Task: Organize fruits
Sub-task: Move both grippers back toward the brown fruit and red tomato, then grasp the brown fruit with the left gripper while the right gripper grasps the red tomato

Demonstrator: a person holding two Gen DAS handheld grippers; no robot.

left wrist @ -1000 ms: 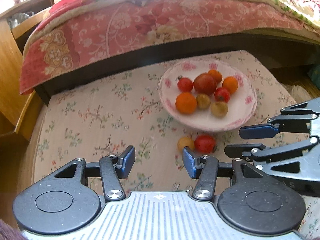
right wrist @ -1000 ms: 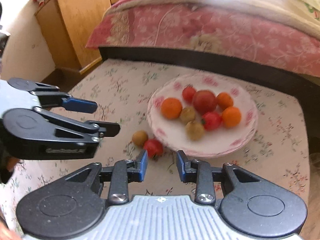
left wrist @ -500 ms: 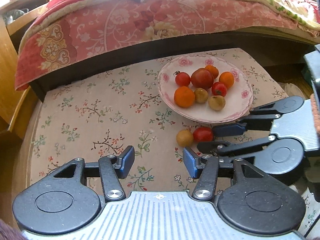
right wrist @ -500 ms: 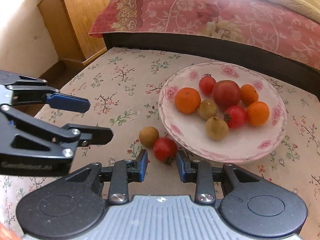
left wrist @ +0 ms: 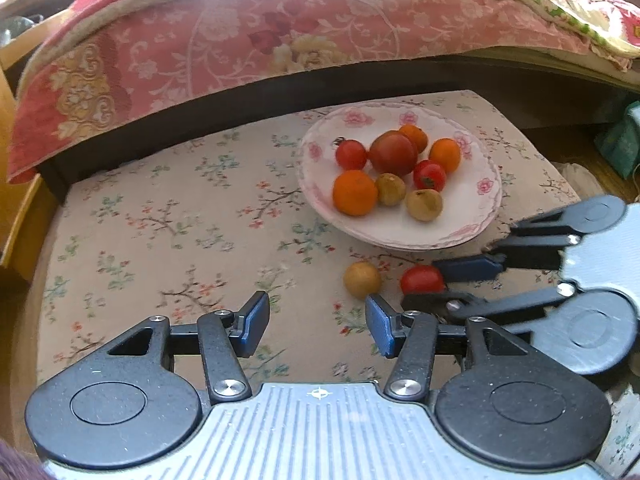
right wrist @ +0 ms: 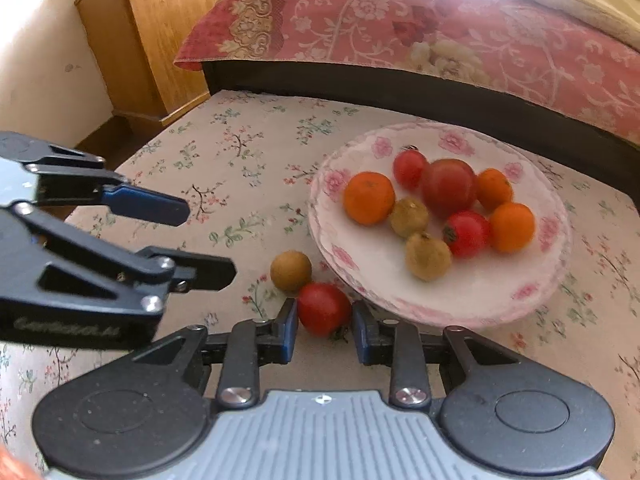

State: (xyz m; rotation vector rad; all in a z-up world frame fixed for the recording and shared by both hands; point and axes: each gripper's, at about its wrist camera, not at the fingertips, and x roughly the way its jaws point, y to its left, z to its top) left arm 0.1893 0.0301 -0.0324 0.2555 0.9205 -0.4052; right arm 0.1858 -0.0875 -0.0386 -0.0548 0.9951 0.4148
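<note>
A floral plate (right wrist: pixel 528 304) (left wrist: pixel 472 232) holds several tomatoes, oranges and brown fruits. On the flowered cloth in front of it lie a red tomato (right wrist: pixel 323 309) (left wrist: pixel 422 279) and a brown round fruit (right wrist: pixel 291 270) (left wrist: pixel 362 279). My right gripper (right wrist: pixel 325 334) (left wrist: pixel 434 284) is open, with its jaws on either side of the loose tomato, close to it. My left gripper (left wrist: pixel 316 322) (right wrist: pixel 208 240) is open and empty, just in front and left of the brown fruit.
A bed with a pink floral quilt (left wrist: pixel 280 40) runs along the back over a dark frame (right wrist: pixel 400 92). A wooden cabinet (right wrist: pixel 160 32) stands at the left. The flowered cloth (left wrist: pixel 160 216) covers the low table.
My right gripper has moved forward so that its jaws now flank the loose tomato. The left gripper has stayed open and has shifted only slightly.
</note>
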